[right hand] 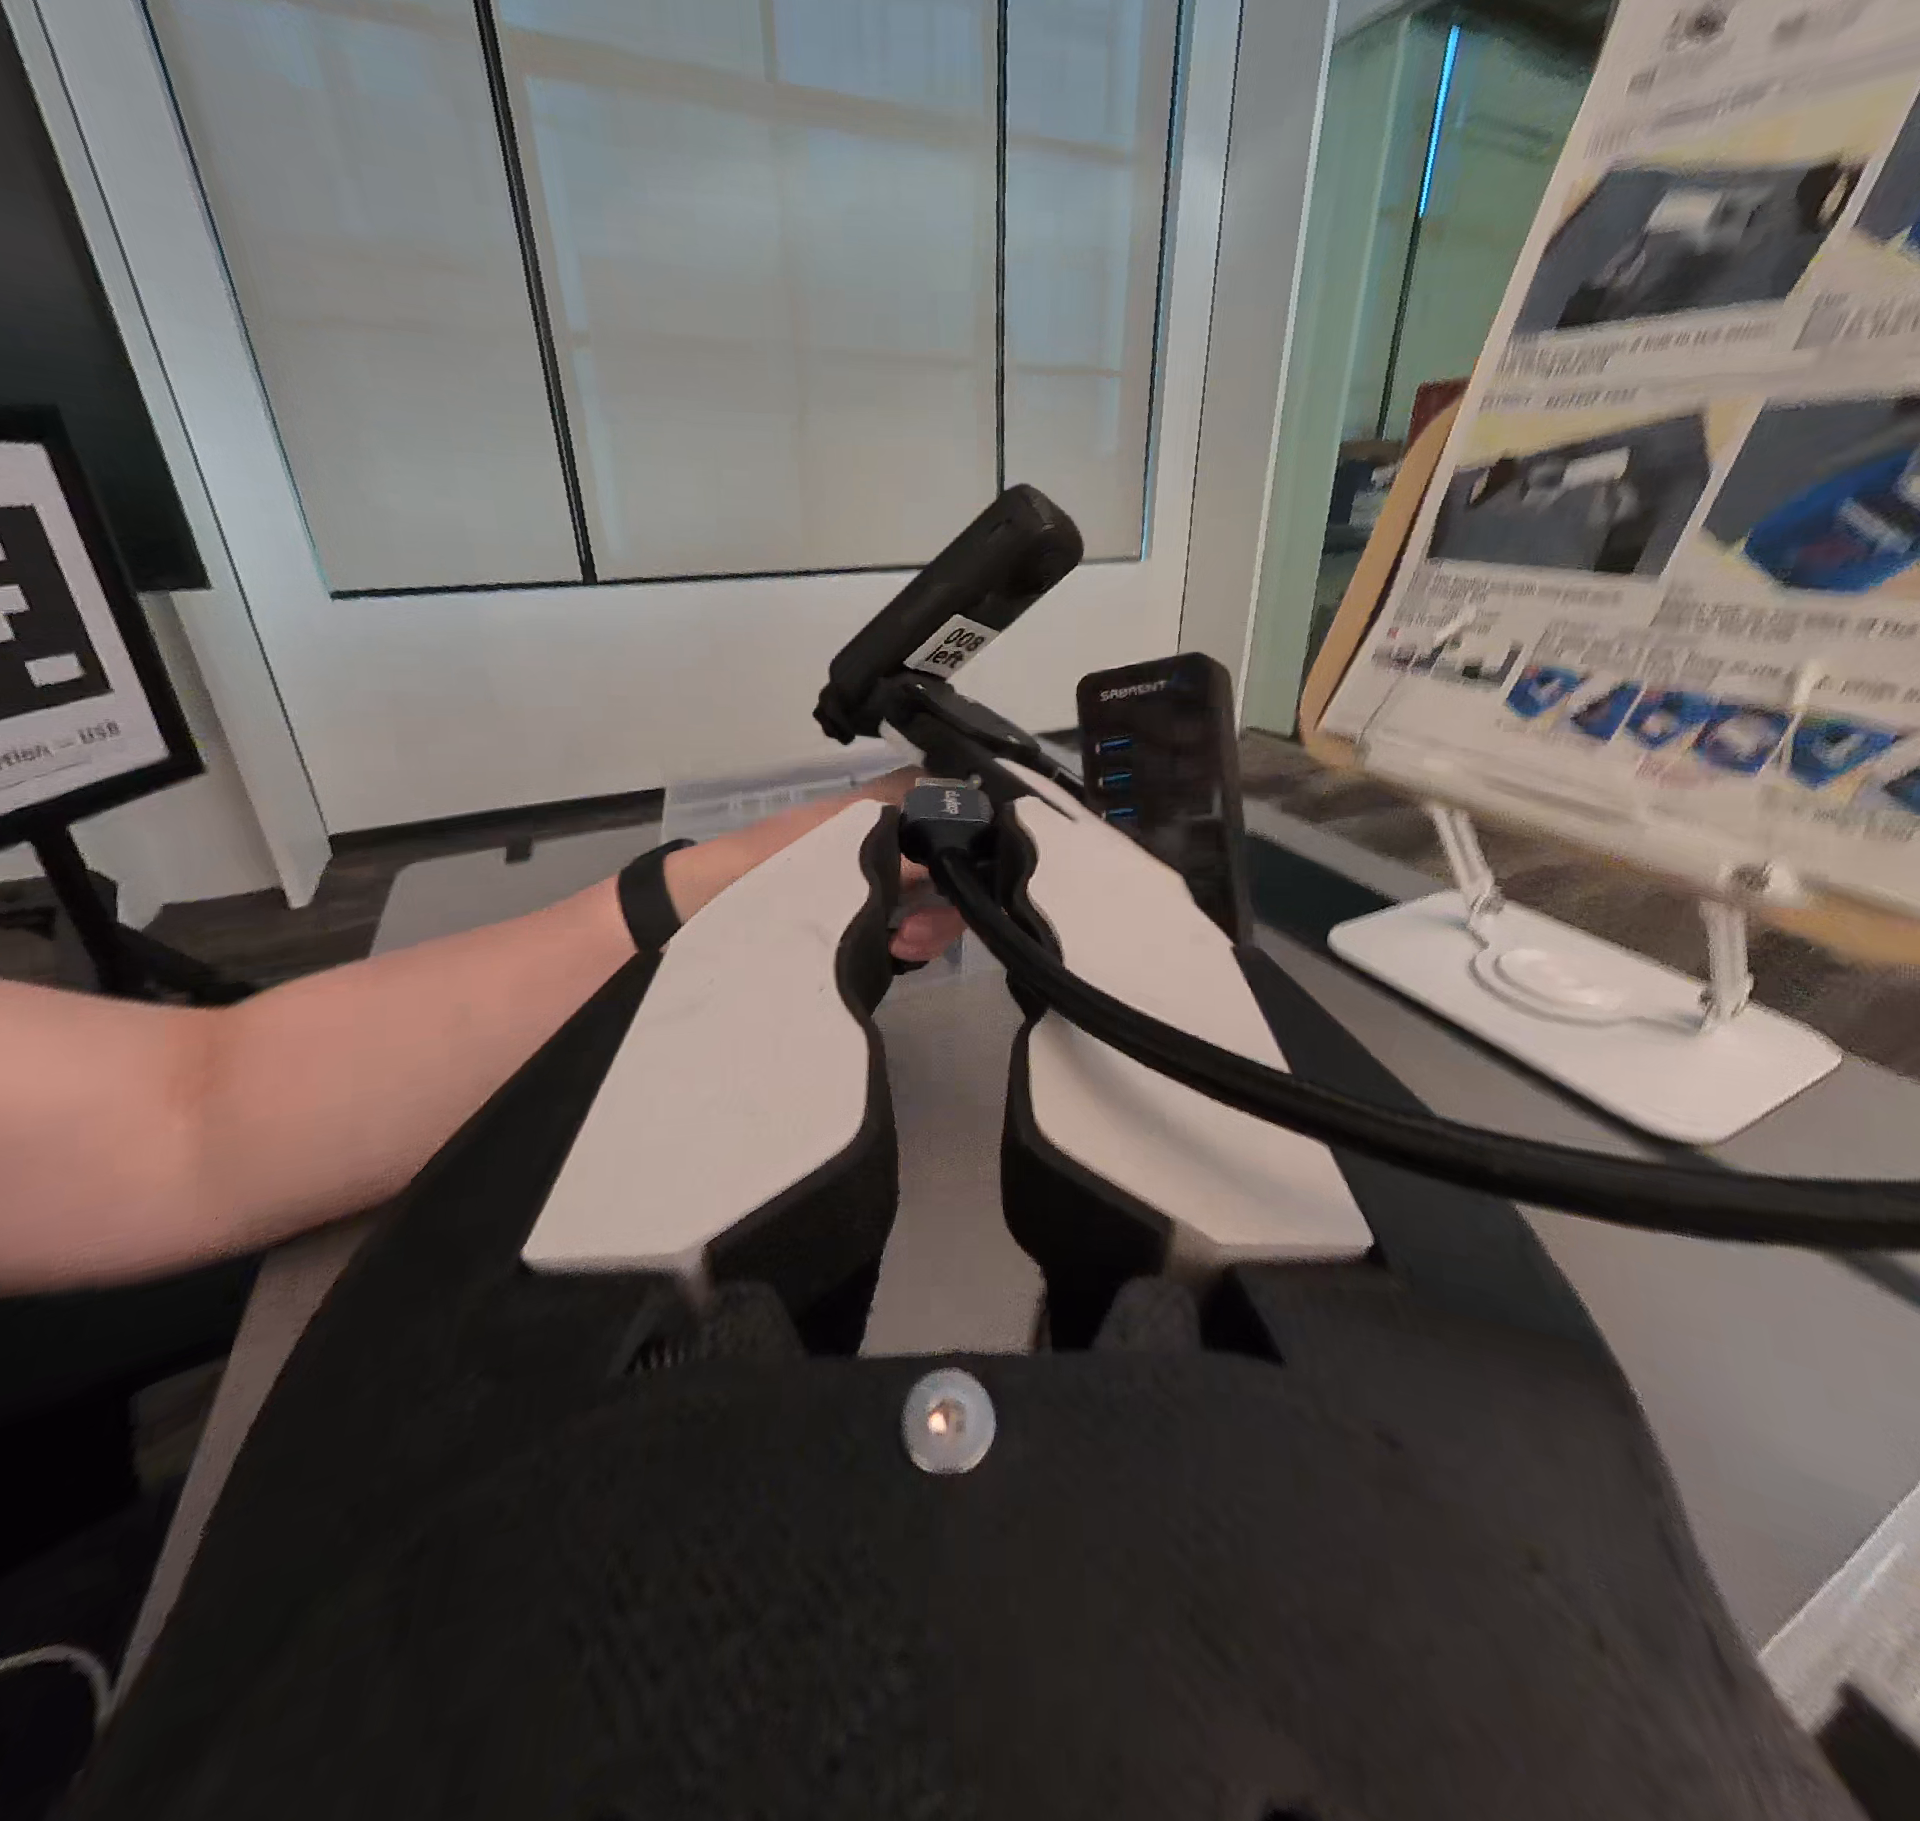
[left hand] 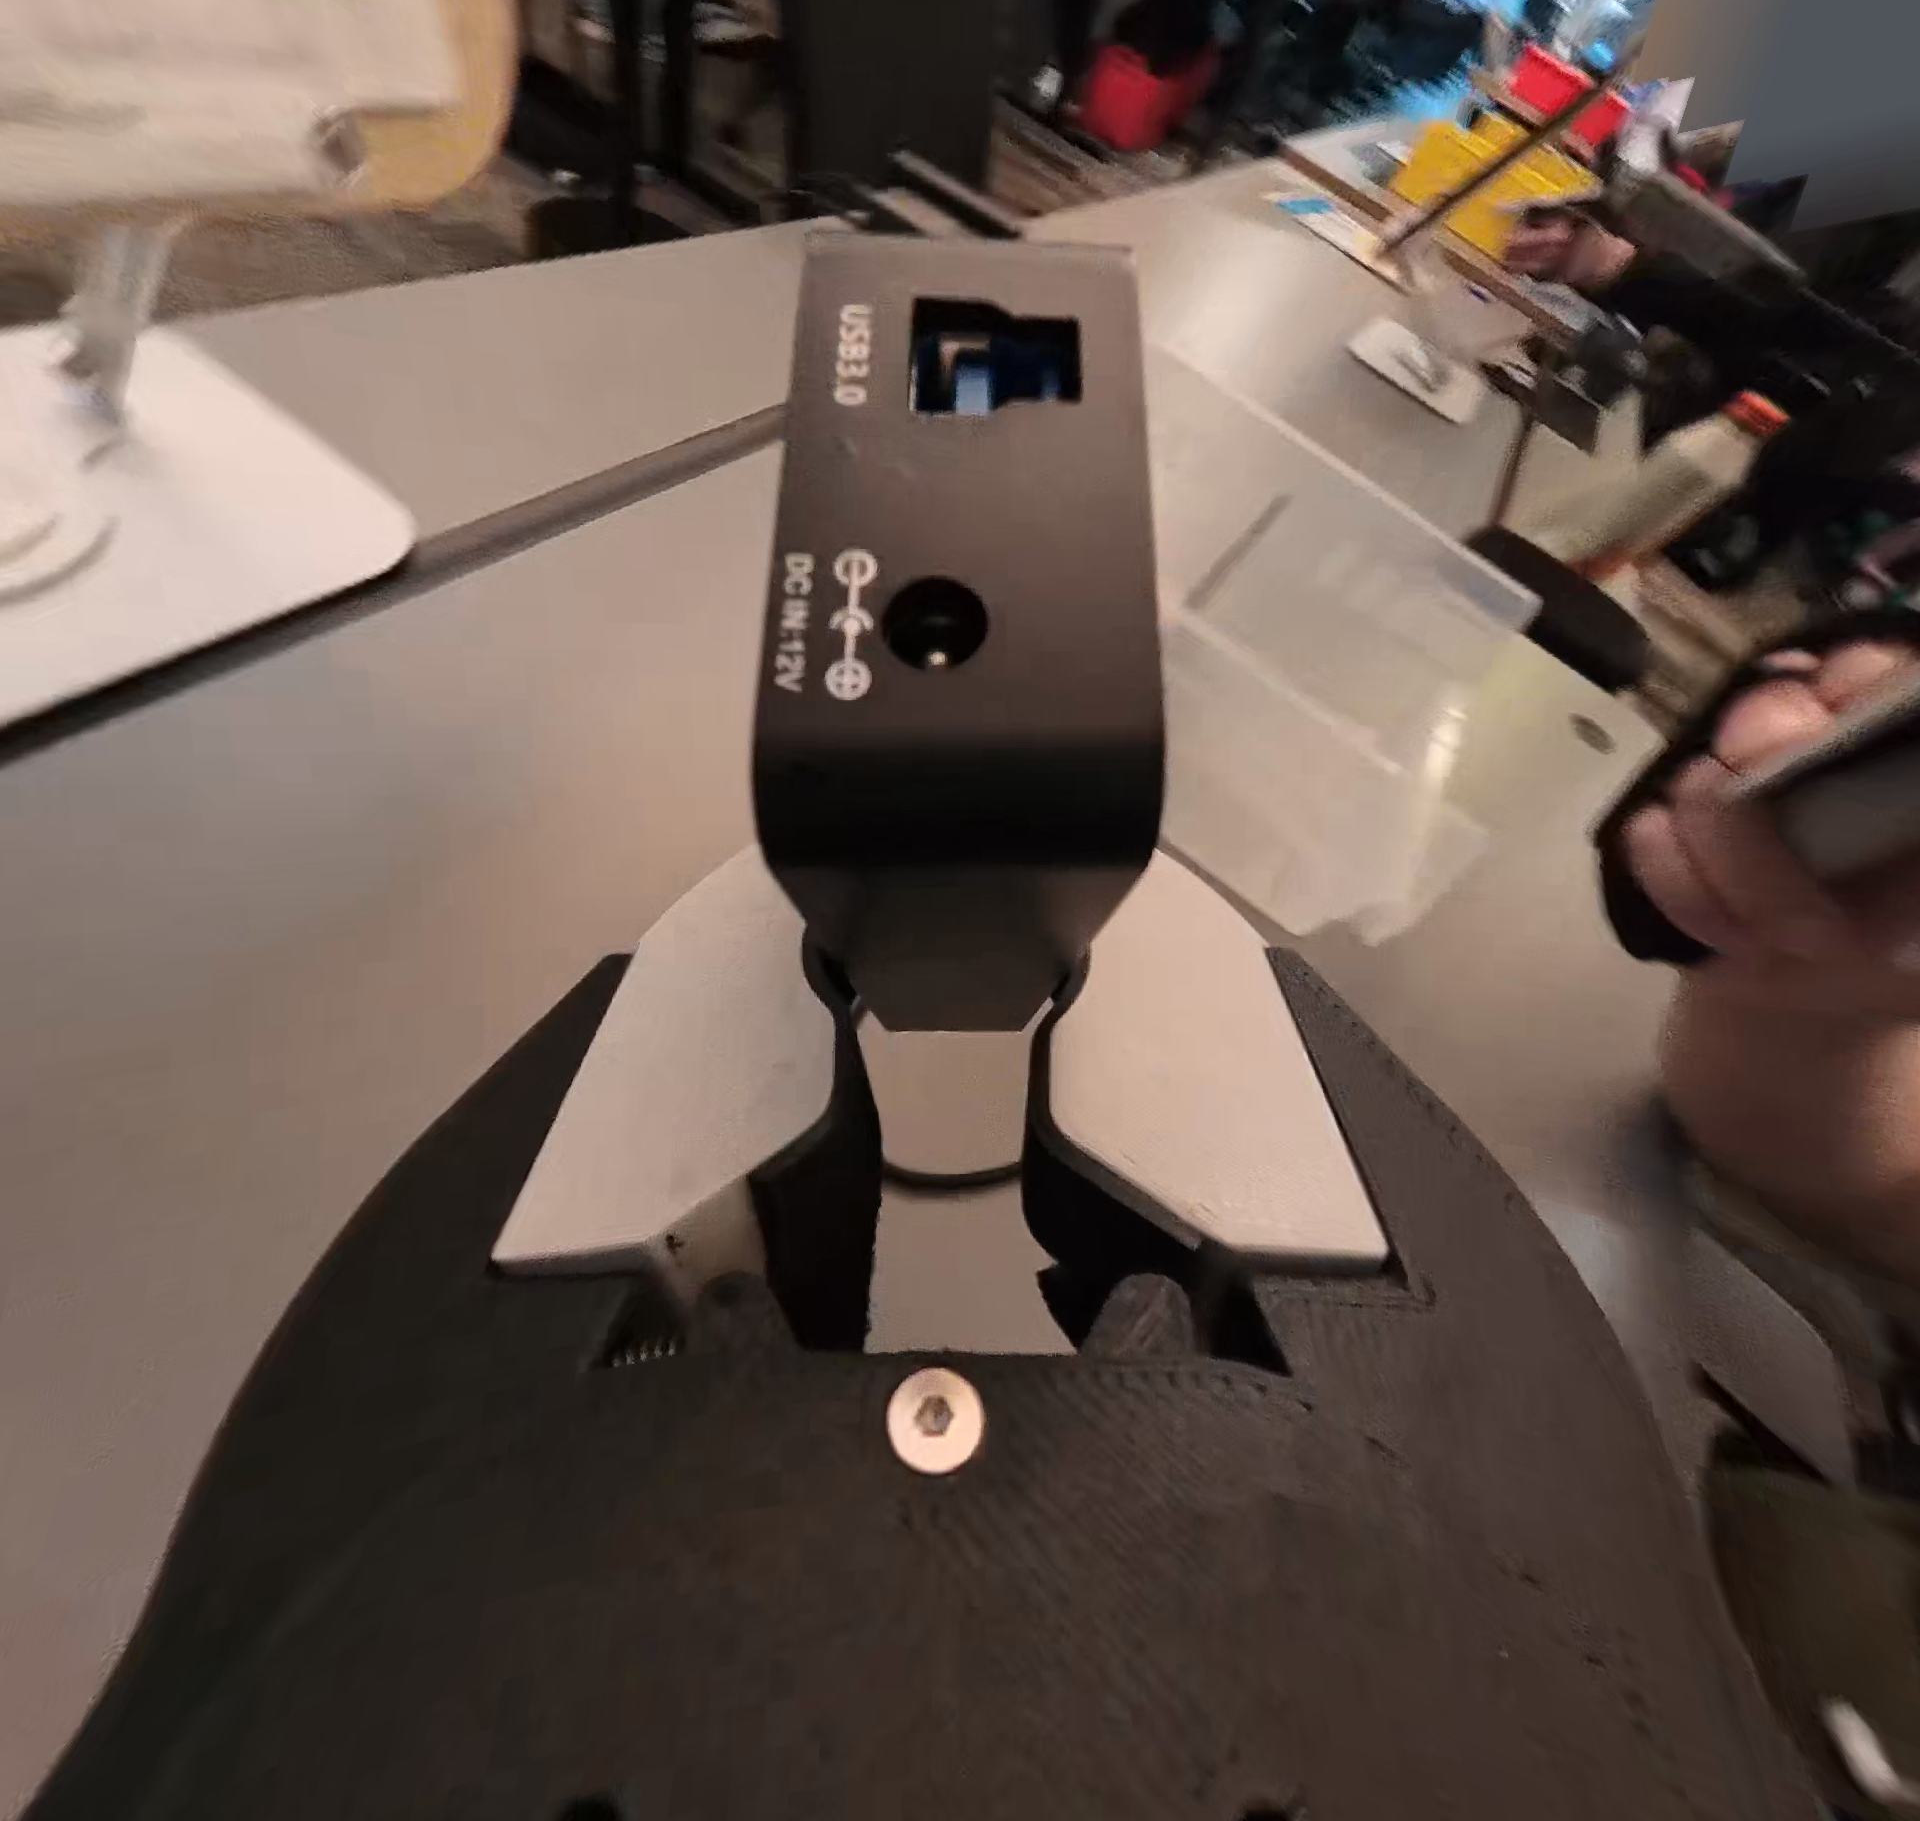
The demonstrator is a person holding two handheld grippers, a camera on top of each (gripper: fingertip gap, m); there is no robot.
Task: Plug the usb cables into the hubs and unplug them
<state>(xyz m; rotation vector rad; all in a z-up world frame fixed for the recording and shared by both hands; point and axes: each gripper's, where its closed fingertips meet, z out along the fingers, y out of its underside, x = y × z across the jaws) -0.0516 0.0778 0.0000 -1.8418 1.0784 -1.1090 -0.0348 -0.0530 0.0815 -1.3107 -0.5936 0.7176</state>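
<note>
The left tongs [left hand: 945, 982] are clamped on the lower end of a black hub [left hand: 961, 566], holding it upright above the grey surface [left hand: 364, 888], with its end face turned to the left wrist view: a square blue-lined socket near the top and a round power socket below it, both empty. The right tongs [right hand: 943, 841] are clamped on the plug [right hand: 945, 807] of a thick black cable [right hand: 1351, 1096], which trails off to the right over the surface. In the right wrist view the hub [right hand: 1169, 784] stands just beyond and to the right of the plug, its row of blue ports facing the camera; no cable sits in any port that shows. I judge the plugging step is under way but not made: the plug is near the hub and not yet seated, and the unplugging is all still to come. Around them stand a white stand [right hand: 1558, 1002] carrying a printed sheet [right hand: 1662, 369], a clear plastic box [left hand: 1330, 649] on the surface, and a framed sign [right hand: 62, 618] at the left. The person's left forearm [right hand: 364, 1065] and the camera [right hand: 956, 618] on the left tongs crowd the approach.
</note>
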